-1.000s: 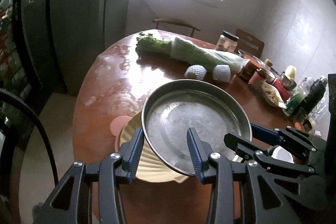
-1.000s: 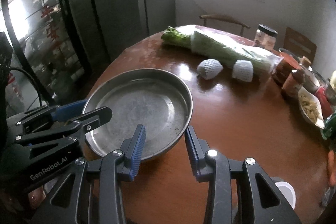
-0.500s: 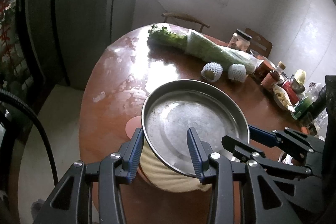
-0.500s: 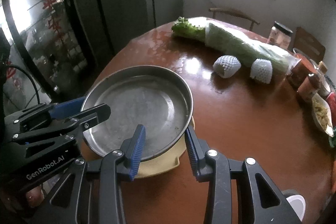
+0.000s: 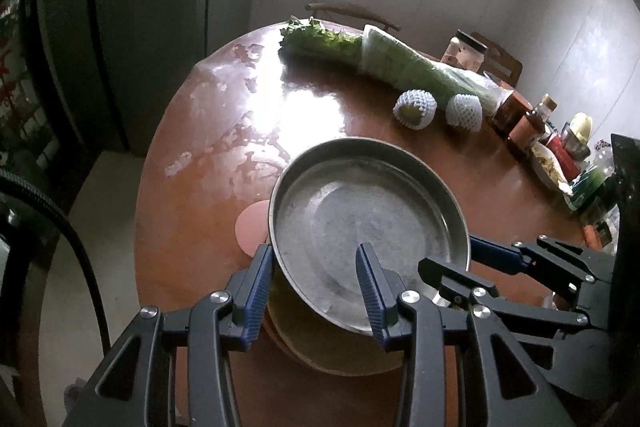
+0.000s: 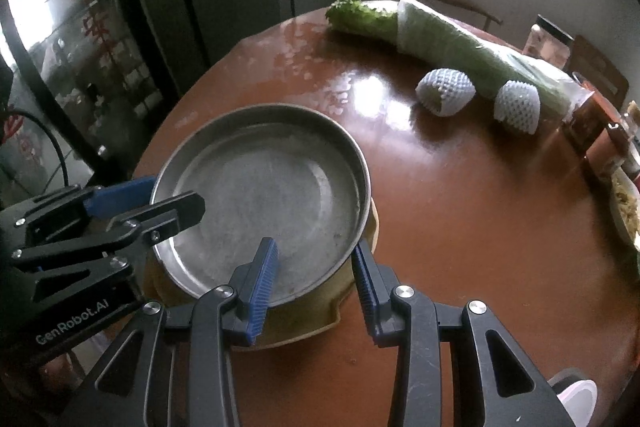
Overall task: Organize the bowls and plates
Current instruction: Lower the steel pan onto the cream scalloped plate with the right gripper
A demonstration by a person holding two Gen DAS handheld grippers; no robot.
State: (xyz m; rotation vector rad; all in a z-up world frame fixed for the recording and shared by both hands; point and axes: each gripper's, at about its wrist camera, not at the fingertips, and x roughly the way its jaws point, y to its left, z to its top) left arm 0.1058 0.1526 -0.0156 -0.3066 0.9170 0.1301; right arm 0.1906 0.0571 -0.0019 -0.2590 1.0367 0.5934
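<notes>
Two grippers: left gripper (image 5: 316,291) and right gripper (image 6: 316,277) each clamping the metal pan (image 6: 260,195) rim.
Pan: sitting empty over a yellow dish (image 6: 304,319) on the table (image 6: 460,227).
Hidden: dish showing only its edge.

Ahead of the left gripper (image 5: 314,291), beyond the metal pan (image 5: 366,223), bare table (image 5: 224,131) lies open. Farther ahead, the wrapped greens (image 5: 404,67) and two netted fruits (image 6: 446,91) block passage; bottles (image 5: 532,123) crowd its right.
</notes>
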